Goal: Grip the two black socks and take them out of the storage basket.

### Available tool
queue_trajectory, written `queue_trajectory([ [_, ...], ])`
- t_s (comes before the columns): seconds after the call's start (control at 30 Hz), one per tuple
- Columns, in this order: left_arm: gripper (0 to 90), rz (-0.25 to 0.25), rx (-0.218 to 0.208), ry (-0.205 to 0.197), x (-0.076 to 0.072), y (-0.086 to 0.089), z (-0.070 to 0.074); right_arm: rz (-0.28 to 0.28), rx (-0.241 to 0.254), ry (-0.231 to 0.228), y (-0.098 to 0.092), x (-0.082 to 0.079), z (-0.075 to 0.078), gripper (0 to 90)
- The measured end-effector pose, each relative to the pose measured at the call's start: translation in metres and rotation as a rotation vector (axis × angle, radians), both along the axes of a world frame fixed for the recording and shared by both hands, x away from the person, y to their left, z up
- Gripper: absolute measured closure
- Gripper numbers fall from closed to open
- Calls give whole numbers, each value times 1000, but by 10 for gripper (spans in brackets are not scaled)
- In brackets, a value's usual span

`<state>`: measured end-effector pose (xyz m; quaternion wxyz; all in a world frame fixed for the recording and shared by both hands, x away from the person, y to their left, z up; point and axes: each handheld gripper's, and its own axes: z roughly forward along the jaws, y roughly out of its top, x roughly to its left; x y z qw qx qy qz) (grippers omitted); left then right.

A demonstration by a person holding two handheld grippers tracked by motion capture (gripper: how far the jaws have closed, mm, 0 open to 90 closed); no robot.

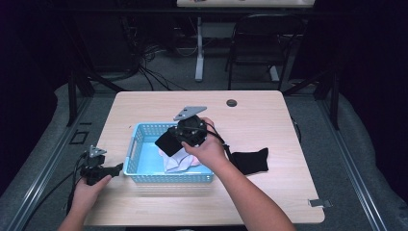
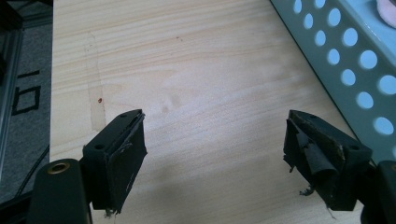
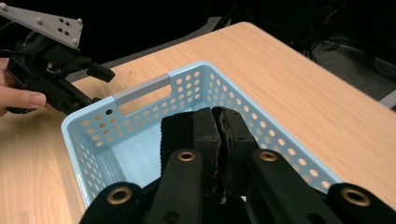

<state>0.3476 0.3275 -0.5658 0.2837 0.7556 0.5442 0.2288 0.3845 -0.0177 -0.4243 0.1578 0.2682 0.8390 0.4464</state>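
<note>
Over the light blue basket (image 1: 137, 166) my right gripper (image 1: 175, 137) is shut on a black sock (image 1: 166, 143). In the right gripper view the jaws meet at the right gripper (image 3: 217, 116), with the ribbed black sock (image 3: 173, 135) pinched between them above the basket (image 3: 140, 91). White and pink cloth (image 1: 179, 161) lies inside the basket. A second black sock (image 1: 250, 161) lies flat on the table to the basket's right. My left gripper (image 1: 113, 169) rests at the basket's left end, open; the left gripper (image 2: 215, 126) has bare tabletop between its jaws.
The wooden table (image 1: 260, 120) has a round cable hole (image 1: 232, 103) near its far edge. The basket's perforated wall (image 2: 355, 60) runs close along the left gripper's right side. A black chair (image 1: 262, 38) and cables stand beyond the table.
</note>
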Motion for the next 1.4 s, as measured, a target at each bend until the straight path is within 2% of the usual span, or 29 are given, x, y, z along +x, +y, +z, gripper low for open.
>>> queue_trajectory([
  [0.1,209,-1,0,2,0,0,0,0,12,-18,-7,-4,10,862],
  [0.37,209,-1,0,2,0,0,0,0,40,-20,-23,-10,23,862],
  [0.7,209,0,1,2,0,0,0,-21,85,-47,-55,-26,41,862],
  [1.13,209,2,2,3,0,0,0,-112,124,-82,-111,-42,53,862],
  [1.3,209,6,4,4,0,-1,-1,-163,127,-90,-138,-51,53,862],
  [1.4,209,9,1,3,0,-1,-1,-175,125,-87,-145,-53,52,862],
])
